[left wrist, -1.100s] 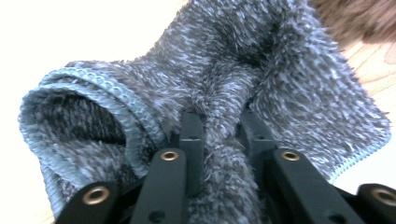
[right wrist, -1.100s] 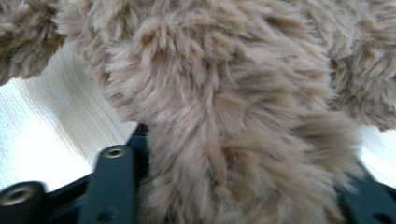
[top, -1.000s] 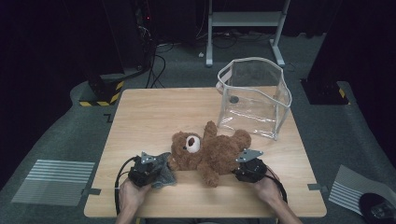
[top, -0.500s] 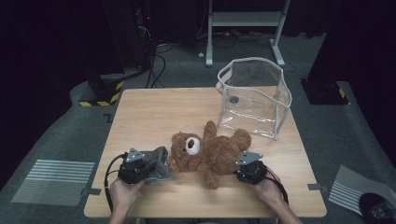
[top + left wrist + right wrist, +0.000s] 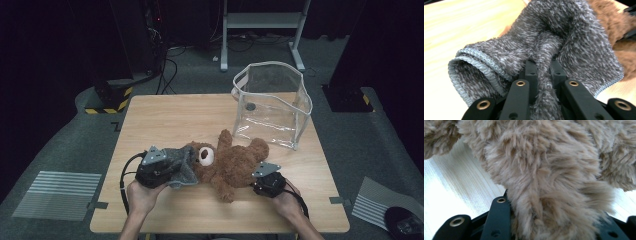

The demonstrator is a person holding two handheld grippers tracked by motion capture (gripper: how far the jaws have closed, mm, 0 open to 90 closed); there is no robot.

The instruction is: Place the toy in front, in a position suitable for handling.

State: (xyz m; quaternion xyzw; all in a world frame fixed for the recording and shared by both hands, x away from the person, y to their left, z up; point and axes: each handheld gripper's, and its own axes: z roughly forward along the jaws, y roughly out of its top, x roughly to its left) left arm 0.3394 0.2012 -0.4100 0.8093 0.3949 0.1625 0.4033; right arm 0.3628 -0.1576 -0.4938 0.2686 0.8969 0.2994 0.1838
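A brown teddy bear (image 5: pixel 235 165) lies on its back on the wooden table (image 5: pixel 165 120), head toward the left. A fuzzy grey cloth piece (image 5: pixel 179 162) with a stitched hem sits against the bear's head. My left gripper (image 5: pixel 175 170) is shut on a bunched fold of it, and the left gripper view has the grey cloth (image 5: pixel 564 37) pinched between the black jaws of the left gripper (image 5: pixel 541 67). My right gripper (image 5: pixel 251 182) is shut on the bear's leg (image 5: pixel 544 170). Its jaws have just been closing tighter into the fur.
A clear plastic bag (image 5: pixel 272 102) with white trim stands open at the table's back right, just behind the bear. The table's left and back parts are bare wood. Dark floor, a stand and cables lie beyond the far edge.
My left hand has risen with the grey cloth, lifting it off the table beside the bear's head. The bear has shifted slightly. The right hand has stayed put.
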